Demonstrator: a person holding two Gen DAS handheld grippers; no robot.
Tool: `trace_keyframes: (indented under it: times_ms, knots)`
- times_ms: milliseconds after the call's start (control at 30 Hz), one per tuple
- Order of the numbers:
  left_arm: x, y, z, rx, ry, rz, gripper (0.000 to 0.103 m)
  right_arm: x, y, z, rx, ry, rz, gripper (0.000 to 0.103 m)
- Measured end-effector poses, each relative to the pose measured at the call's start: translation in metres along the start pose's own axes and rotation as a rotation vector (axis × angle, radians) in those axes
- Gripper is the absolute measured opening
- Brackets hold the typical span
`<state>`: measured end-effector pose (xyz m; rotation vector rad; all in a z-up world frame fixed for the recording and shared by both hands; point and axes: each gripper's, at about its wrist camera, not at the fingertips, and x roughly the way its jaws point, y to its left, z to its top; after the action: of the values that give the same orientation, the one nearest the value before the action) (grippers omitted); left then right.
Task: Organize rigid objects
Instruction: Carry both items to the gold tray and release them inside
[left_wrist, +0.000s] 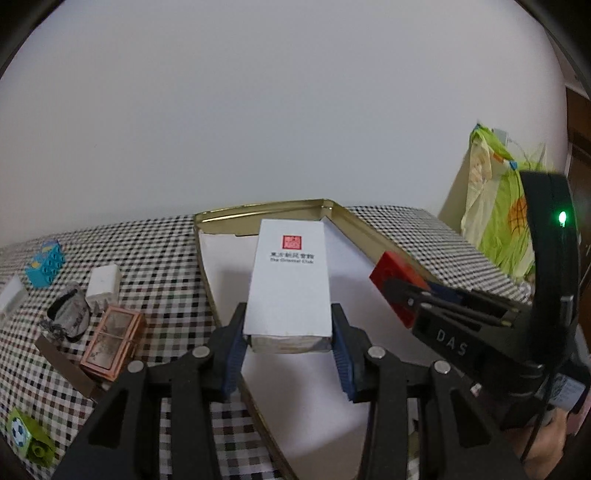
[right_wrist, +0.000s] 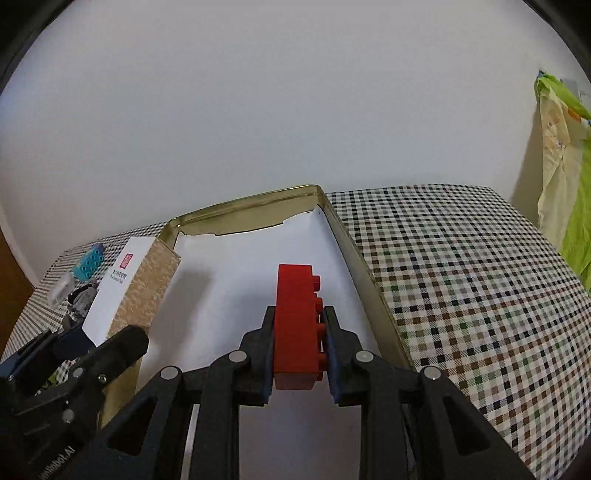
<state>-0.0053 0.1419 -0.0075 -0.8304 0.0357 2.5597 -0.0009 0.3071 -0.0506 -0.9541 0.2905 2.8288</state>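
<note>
A gold tin tray (left_wrist: 207, 221) with a white paper lining lies on the checkered table; it also shows in the right wrist view (right_wrist: 354, 243). My left gripper (left_wrist: 290, 332) is shut on a white box with a red seal (left_wrist: 291, 277), held over the tray. The box also shows in the right wrist view (right_wrist: 125, 284). My right gripper (right_wrist: 297, 332) is shut on a red toy brick (right_wrist: 295, 321), held over the tray's right side. The brick (left_wrist: 395, 284) and the right gripper show at the right of the left wrist view.
Left of the tray on the checkered cloth (left_wrist: 159, 251) lie a blue brick (left_wrist: 46, 264), a white plug (left_wrist: 103, 286), a crumpled grey piece (left_wrist: 70, 314), a copper-framed box (left_wrist: 112, 341) and a green ball brick (left_wrist: 26, 435). A green bag (left_wrist: 498, 206) stands at the right.
</note>
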Motion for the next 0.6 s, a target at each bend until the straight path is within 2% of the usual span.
trace_keyframes:
  times_ms: [267, 333, 367, 433, 467, 500, 533, 600]
  knots:
    - [0.007, -0.001, -0.003, 0.024, 0.051, 0.005, 0.041, 0.0, -0.001, -0.002, 0.015, -0.015, -0.033, 0.026]
    - [0.007, -0.003, -0.003, 0.035, 0.053, -0.003, 0.042, -0.008, -0.006, -0.001, 0.048, -0.018, -0.021, 0.036]
    - [0.007, -0.005, -0.004, 0.044, 0.059, -0.005, 0.042, -0.01, -0.008, -0.001, 0.068, -0.022, -0.014, 0.053]
    - [0.006, -0.01, -0.006, 0.066, 0.068, -0.011, 0.047, -0.02, -0.012, -0.001, 0.11, -0.061, 0.035, 0.065]
    - [0.004, -0.012, -0.008, 0.074, 0.064, -0.015, 0.057, -0.027, -0.013, -0.001, 0.121, -0.088, 0.031, 0.074]
    - [0.001, -0.014, -0.009, 0.082, 0.053, -0.015, 0.069, -0.035, -0.014, -0.001, 0.127, -0.136, 0.017, 0.077]
    - [-0.003, -0.015, -0.01, 0.09, 0.032, -0.008, 0.075, -0.041, -0.014, -0.001, 0.129, -0.16, 0.003, 0.08]
    - [-0.009, -0.016, -0.01, 0.092, -0.005, 0.02, 0.096, -0.049, -0.016, 0.001, 0.14, -0.208, -0.014, 0.083]
